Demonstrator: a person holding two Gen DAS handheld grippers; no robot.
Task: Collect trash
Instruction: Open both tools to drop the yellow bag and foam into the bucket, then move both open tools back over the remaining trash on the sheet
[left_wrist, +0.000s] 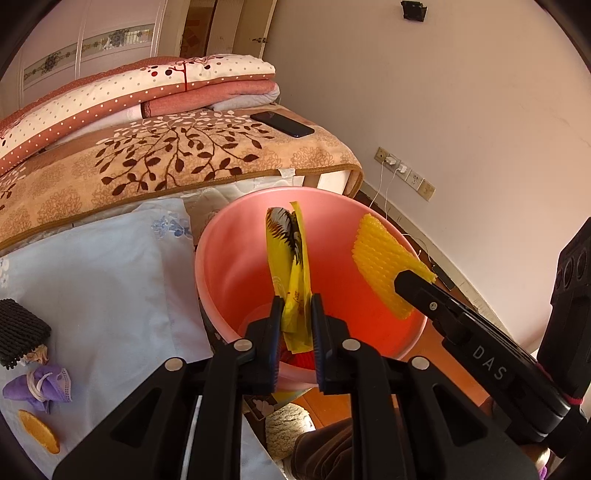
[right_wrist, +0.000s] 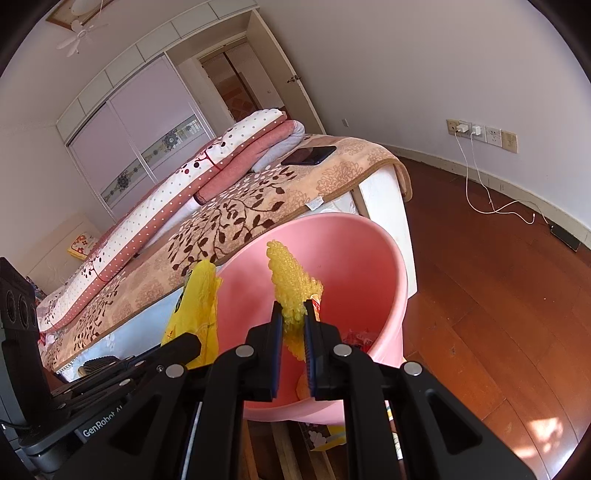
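Observation:
A pink bin (left_wrist: 229, 266) stands beside the bed; it also shows in the right wrist view (right_wrist: 369, 266). My left gripper (left_wrist: 297, 314) is shut on a yellow plastic wrapper (left_wrist: 288, 258) and holds it over the bin's mouth. My right gripper (right_wrist: 294, 314) is shut on a yellow foam net (right_wrist: 291, 284), also over the bin; in the left wrist view the net (left_wrist: 384, 269) hangs at the bin's right rim. Red and yellow trash (right_wrist: 360, 338) lies at the bin's bottom.
On the pale blue sheet (left_wrist: 103, 288) lie a black foam net (left_wrist: 20, 332), a crumpled purple mask (left_wrist: 44, 387) and an orange peel (left_wrist: 38, 432). A phone (left_wrist: 282, 123) lies on the leaf-patterned blanket (left_wrist: 155, 166). Charger cables (right_wrist: 480, 195) trail on the wooden floor.

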